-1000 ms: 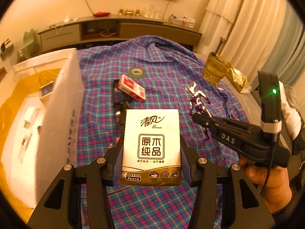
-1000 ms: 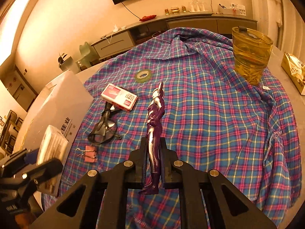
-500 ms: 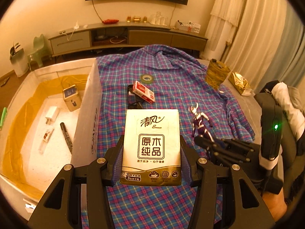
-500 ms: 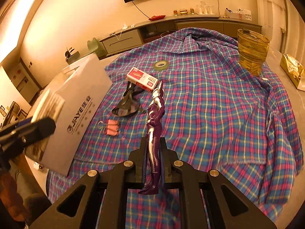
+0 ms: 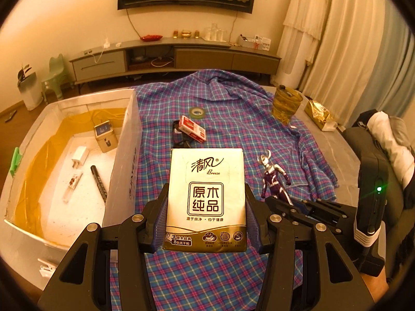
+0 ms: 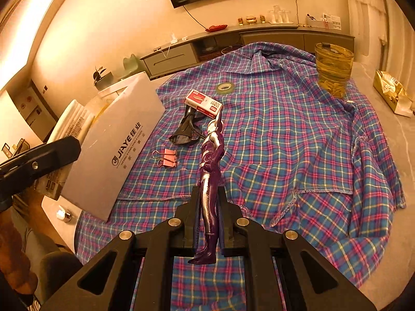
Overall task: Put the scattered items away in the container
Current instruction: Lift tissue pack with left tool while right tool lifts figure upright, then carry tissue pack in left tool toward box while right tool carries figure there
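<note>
Mid-carry: the left gripper [image 5: 206,226] clamps a tissue pack [image 5: 206,199], the right gripper [image 6: 207,223] a toy figure [image 6: 210,178]; next, I judge, both need releasing over the white box [image 5: 122,160] at frame left.

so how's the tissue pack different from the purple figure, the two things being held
The tissue pack is a flat, cream rectangle with printed text; the purple figure is a thin, glossy, human-shaped toy. The tissue pack spreads the left claw wide, while the right claw is nearly shut on the figure's legs. Both are clamped upright, lifted clear of the plaid cloth, and not yet in the white box.
</note>
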